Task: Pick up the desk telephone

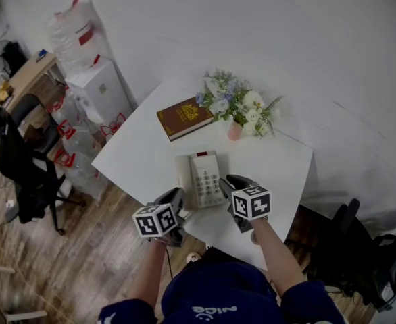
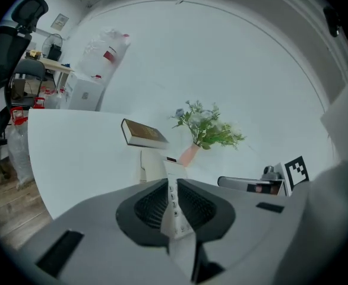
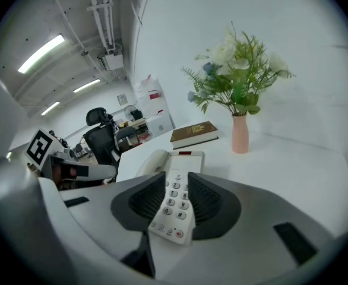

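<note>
**Cream desk telephone (image 1: 199, 179) flat on smooth white tabletop (image 1: 134, 155)**

At its near left corner the left gripper (image 1: 178, 196) is held, ribbed black fingers (image 2: 150, 205) closed and empty. The boxy plastic keypad is flanked by the right gripper (image 1: 229, 182), whose ribbed fingers (image 3: 206, 199) are parted, clamping nothing.

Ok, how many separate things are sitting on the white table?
3: the desk telephone in front, the brown book behind it at left, the flower vase behind at right. None seems hidden.

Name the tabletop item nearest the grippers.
The desk telephone, just ahead of the left gripper and right gripper; brown book and flower vase sit farther back.
</note>
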A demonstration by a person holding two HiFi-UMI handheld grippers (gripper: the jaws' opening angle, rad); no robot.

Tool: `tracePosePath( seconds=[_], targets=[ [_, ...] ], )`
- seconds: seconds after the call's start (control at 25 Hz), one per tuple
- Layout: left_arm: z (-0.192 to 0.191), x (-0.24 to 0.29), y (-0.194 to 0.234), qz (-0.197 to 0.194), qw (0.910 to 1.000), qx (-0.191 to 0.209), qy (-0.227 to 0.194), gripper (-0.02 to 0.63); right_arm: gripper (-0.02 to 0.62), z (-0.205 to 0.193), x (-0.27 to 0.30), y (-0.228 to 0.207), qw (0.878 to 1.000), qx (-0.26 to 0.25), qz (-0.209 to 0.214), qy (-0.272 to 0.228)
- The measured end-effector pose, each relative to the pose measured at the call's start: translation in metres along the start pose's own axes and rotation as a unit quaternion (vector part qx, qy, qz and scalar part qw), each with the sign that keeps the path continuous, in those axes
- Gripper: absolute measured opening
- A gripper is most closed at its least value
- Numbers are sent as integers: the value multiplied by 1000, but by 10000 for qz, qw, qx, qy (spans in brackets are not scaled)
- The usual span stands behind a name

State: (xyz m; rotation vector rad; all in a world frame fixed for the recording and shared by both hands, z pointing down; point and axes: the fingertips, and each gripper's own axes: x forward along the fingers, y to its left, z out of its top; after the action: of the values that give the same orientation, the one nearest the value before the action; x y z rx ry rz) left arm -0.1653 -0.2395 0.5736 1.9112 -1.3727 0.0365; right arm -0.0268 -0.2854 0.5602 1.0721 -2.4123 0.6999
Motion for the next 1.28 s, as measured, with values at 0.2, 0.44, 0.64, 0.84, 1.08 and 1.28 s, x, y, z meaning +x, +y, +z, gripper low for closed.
tracePosePath(
  seconds=[0.2, 0.44, 0.64, 0.84, 1.08, 1.28],
  targets=[
    [7, 15, 13, -119, 9989, -428, 140, 208, 176, -8, 23, -9, 9987, 317, 227, 326],
    [-2, 37, 31, -423, 9916, -1033, 650, 305, 224, -16, 43, -22, 9953, 625, 355, 650],
    [-6, 54, 44, -416, 9883, -1157, 908, 336, 242, -27, 62, -29, 9899, 943, 493, 934],
    [-16, 71, 50, -637, 9823, -1259, 1234, 349, 252, -36, 75, -36, 9829, 1345, 648, 1080],
    [-21, 78, 46, -926, 9778, -1362, 1294, 354, 256, -52, 91, -41, 9721, 1787, 770, 1313],
    [-28, 82, 43, -1004, 9730, -1527, 1412, 356, 261, -55, 93, -39, 9624, 2132, 1059, 1312]
  ],
)
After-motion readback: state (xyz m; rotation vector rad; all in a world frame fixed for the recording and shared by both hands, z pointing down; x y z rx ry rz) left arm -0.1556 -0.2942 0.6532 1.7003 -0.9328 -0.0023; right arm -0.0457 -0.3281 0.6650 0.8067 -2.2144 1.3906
